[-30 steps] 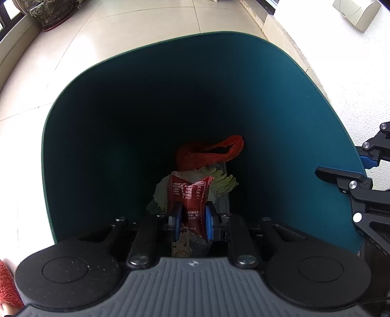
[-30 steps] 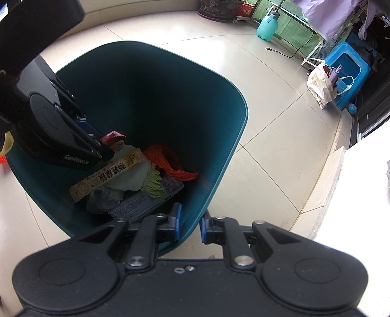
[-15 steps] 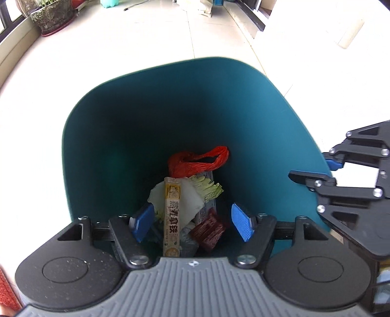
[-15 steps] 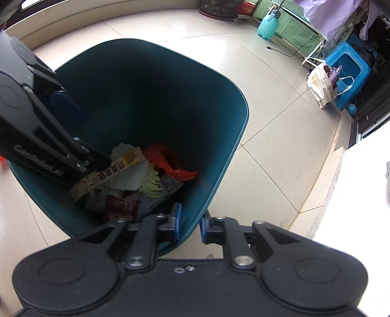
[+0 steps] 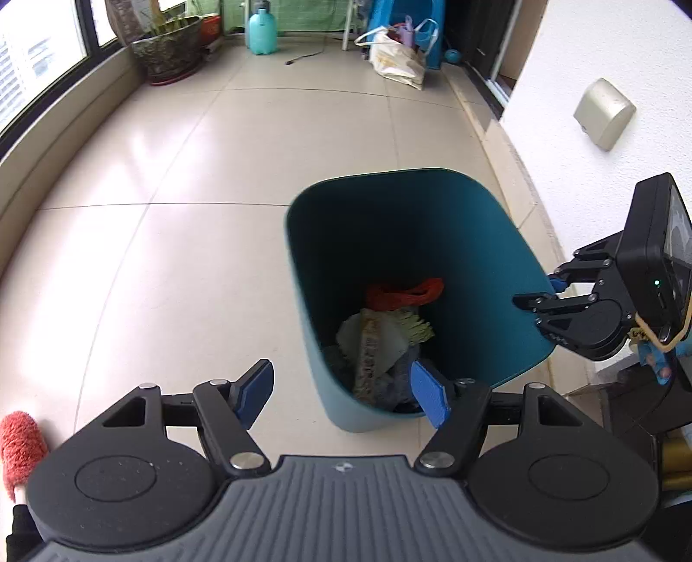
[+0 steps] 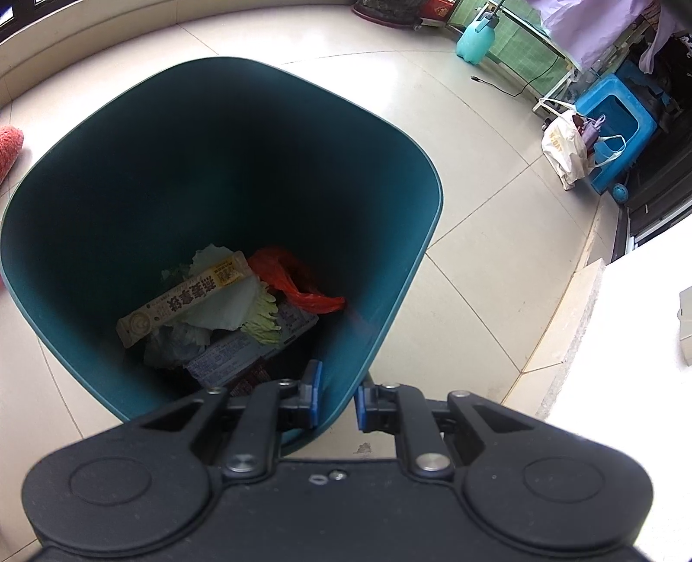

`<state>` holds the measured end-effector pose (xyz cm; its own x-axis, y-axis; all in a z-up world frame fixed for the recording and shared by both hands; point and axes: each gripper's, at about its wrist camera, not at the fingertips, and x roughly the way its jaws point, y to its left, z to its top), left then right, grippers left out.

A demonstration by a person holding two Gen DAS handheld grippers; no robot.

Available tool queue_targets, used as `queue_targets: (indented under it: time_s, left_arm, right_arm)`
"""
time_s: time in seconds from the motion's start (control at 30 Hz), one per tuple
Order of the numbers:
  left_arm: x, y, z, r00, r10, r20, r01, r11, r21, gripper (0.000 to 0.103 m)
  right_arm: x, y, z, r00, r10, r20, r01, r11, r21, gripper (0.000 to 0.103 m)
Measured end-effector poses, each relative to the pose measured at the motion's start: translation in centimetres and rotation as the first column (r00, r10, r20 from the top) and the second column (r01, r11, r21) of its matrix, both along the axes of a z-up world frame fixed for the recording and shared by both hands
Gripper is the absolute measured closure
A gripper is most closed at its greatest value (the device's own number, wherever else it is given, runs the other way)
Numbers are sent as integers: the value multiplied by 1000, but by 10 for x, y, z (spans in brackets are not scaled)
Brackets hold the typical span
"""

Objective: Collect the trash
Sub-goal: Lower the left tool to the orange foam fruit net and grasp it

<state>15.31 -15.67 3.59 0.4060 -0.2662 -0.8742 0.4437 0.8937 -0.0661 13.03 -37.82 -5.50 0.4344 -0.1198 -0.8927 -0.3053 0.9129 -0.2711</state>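
My left gripper (image 5: 341, 395) is wide open and empty, just above the near rim of the teal bin (image 6: 402, 276). My right gripper (image 6: 337, 400) is pinched on that rim at its near side. Trash sits at the bin's bottom: yellow wrapper (image 6: 181, 298), cabbage leaf (image 6: 229, 302), red bag (image 6: 294, 281). The view is blurry, but the floor around the bin looks clear. Keep the rim pinch steady and don't tip the bin while scanning for more.

Tiled floor (image 5: 216, 259) bears teal bin (image 5: 475, 242), plant pot (image 5: 168, 56), spray bottle (image 5: 261, 28).
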Motion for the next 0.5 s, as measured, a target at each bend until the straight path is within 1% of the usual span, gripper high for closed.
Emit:
queue_targets:
  time_s: [0.03, 0.1, 0.13, 0.23, 0.27, 0.33, 0.4, 0.43, 0.5]
  left_arm:
    - [-3, 11, 1, 1000, 23, -1, -23, 1000, 4, 33]
    - [-7, 33, 1, 997, 75, -16, -75, 997, 5, 27]
    - [-9, 49, 0, 994, 106, -18, -106, 994, 2, 27]
    - [-9, 84, -16, 983, 181, -33, -181, 983, 16, 24]
    - [-8, 97, -25, 978, 203, -46, -203, 979, 17, 24]
    - [-3, 118, -48, 965, 254, -69, -251, 967, 50, 24]
    - [5, 142, -80, 941, 316, -120, -309, 948, 74, 24]
    - [8, 152, -94, 930, 340, -136, -331, 940, 87, 24]
    - [16, 173, -126, 907, 393, -152, -374, 917, 137, 24]
  right_arm:
    - [0, 0, 0, 1000, -3, -3, 3, 1000, 2, 89]
    - [0, 1, -1, 1000, 1, -6, -1, 1000, -4, 89]
    - [0, 1, -1, 1000, 5, -6, -5, 1000, -10, 89]
    - [1, 2, -2, 1000, -1, -4, 1, 1000, -10, 89]
    - [2, 2, -2, 1000, -6, -3, 6, 1000, -9, 89]
    - [2, 3, -3, 1000, -4, -3, 4, 1000, -14, 89]
    - [1, 3, -3, 1000, 0, -5, 0, 1000, -17, 89]
    - [1, 3, -3, 1000, 1, -6, -1, 1000, -18, 89]
    - [1, 4, -3, 1000, 1, -8, -2, 1000, -24, 89]
